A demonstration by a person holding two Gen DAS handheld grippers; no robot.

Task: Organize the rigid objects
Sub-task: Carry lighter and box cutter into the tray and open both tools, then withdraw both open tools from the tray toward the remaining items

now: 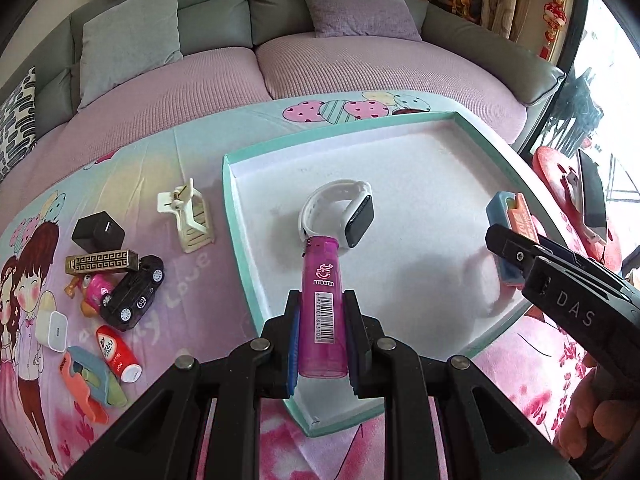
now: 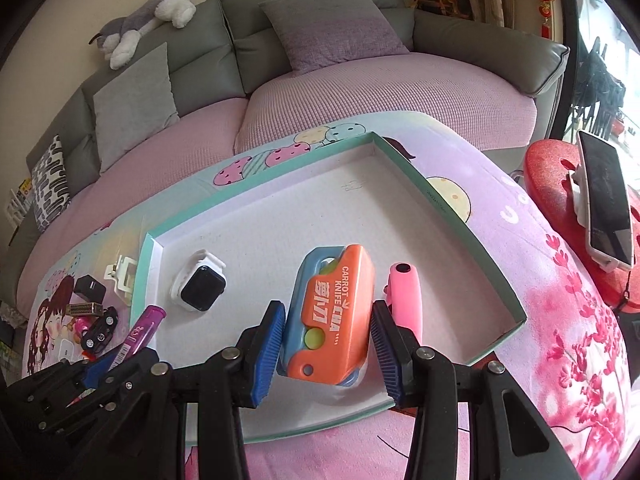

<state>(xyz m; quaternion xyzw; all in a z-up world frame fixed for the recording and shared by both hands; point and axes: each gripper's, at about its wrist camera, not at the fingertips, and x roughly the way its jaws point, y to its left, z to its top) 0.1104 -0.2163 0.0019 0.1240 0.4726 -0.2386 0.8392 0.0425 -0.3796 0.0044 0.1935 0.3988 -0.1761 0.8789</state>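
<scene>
My left gripper (image 1: 322, 320) is shut on a translucent magenta lighter (image 1: 322, 276), which points out over a shallow white tray with a teal rim (image 1: 236, 208). A white smartwatch (image 1: 340, 212) lies in the tray just beyond the lighter's tip. My right gripper (image 2: 327, 312) is shut on an orange and blue carrot-knife toy (image 2: 332, 312), held just above the tray's (image 2: 460, 208) near right part. A pink oblong object (image 2: 406, 296) lies in the tray beside the right finger. From the left wrist view, the right gripper (image 1: 516, 248) comes in from the right.
On the cartoon-print cloth left of the tray lie a white clip (image 1: 188, 216), black cube (image 1: 98, 232), bronze lighter (image 1: 102, 262), black toy car (image 1: 134, 292), red-white tube (image 1: 118, 354) and a second carrot-knife toy (image 1: 90, 380). A phone (image 2: 604, 208) stands on a red stool at the right. A sofa is behind.
</scene>
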